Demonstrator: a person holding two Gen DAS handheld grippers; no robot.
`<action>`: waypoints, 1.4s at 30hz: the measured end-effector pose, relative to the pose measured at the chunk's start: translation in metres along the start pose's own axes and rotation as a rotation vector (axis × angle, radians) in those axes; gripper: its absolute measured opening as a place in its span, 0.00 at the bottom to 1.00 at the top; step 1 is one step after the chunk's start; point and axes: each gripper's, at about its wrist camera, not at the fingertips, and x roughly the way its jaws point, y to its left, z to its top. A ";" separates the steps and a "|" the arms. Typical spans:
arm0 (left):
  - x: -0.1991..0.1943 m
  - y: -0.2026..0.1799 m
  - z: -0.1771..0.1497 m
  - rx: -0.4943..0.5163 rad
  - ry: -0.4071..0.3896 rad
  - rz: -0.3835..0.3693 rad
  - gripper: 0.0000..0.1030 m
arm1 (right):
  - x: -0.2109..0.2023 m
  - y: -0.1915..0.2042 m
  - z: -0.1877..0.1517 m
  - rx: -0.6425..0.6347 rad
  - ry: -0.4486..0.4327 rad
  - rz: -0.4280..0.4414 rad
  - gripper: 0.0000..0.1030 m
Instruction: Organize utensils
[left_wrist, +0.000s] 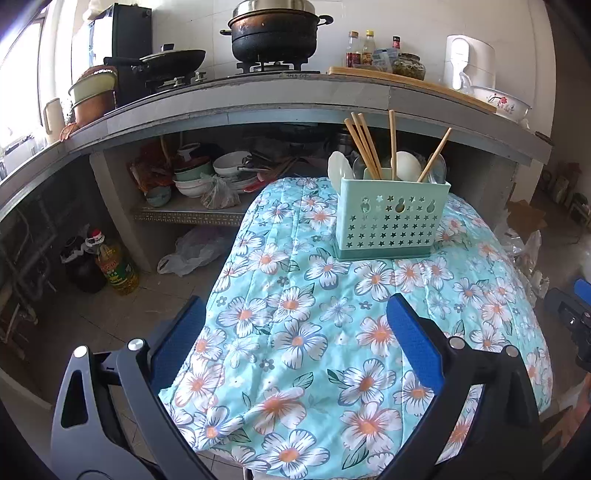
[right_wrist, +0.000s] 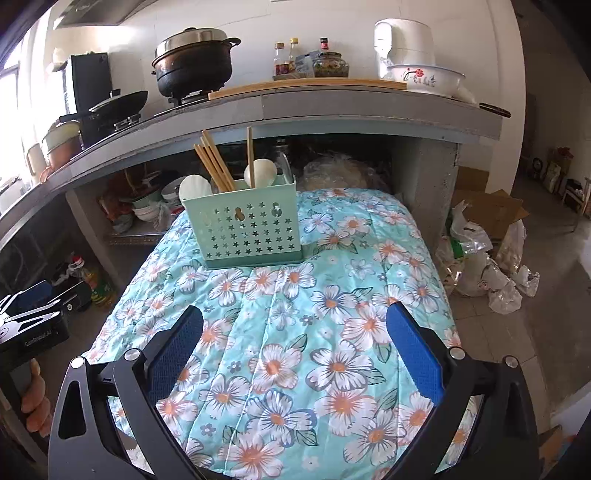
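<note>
Mint star-punched caddy (left_wrist: 391, 218); turquoise cloth (left_wrist: 295, 332) with white-orange flowers.

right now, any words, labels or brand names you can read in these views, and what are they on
"GenRobot.AI", faint: on the black body of the left claw, at the right wrist view's left edge.
Oil bottle on the floor: red and green label, print too small to read.
Sauce bottles on the counter: labels blurred, unreadable.
Star-punched utensil holder: cut-out shapes only, no text.
Nothing else is legible.
</note>
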 end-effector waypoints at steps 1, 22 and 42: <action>-0.004 -0.002 0.001 0.013 -0.018 0.008 0.92 | 0.000 -0.001 0.002 0.008 0.001 -0.016 0.94; -0.021 0.033 0.010 -0.052 -0.085 0.110 0.92 | -0.018 0.004 0.008 -0.051 -0.078 -0.077 0.94; -0.020 0.026 0.010 -0.038 -0.062 0.084 0.92 | -0.018 0.003 0.007 -0.049 -0.077 -0.062 0.94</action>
